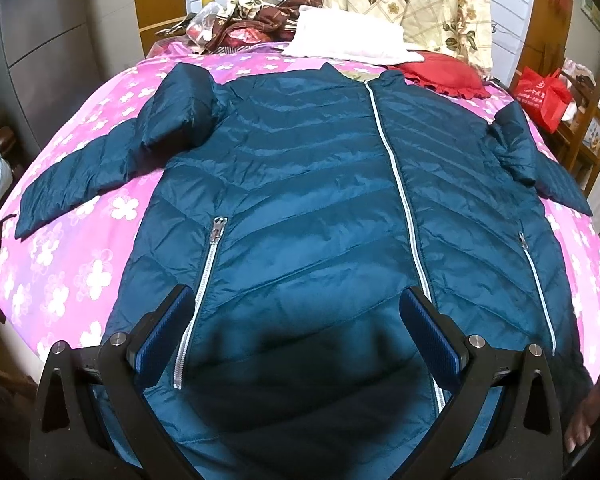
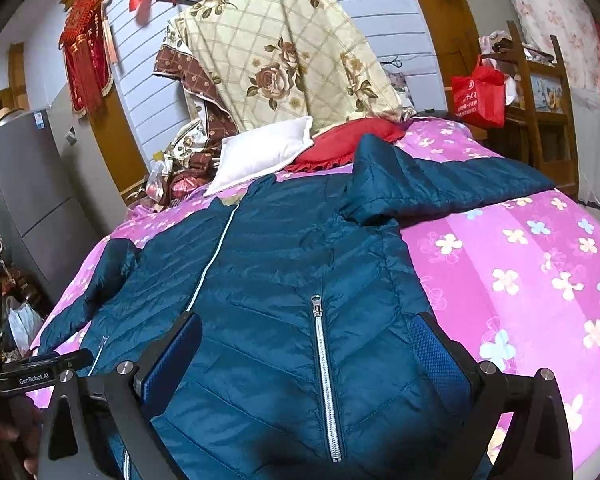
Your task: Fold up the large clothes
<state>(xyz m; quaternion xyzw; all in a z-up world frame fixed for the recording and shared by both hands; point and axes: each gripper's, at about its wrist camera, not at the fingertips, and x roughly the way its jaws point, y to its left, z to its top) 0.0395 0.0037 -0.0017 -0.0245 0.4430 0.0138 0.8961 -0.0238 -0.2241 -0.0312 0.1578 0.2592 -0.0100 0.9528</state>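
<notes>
A teal quilted puffer jacket (image 1: 308,200) lies front up and zipped on a pink flowered bedspread (image 1: 84,248), sleeves spread to both sides. My left gripper (image 1: 296,300) is open and empty, hovering over the jacket's lower front between the left pocket zipper (image 1: 204,280) and the centre zipper (image 1: 404,200). In the right wrist view the jacket (image 2: 284,272) shows again. My right gripper (image 2: 306,328) is open and empty above the jacket's right side, with the right pocket zipper (image 2: 326,376) between its blue pads (image 2: 436,356).
At the head of the bed lie a white pillow (image 2: 264,152), a red cushion (image 2: 340,148) and a floral quilt (image 2: 288,48). A red bag (image 2: 480,96) hangs on a wooden rack to the right. A grey cabinet (image 2: 32,184) stands to the left.
</notes>
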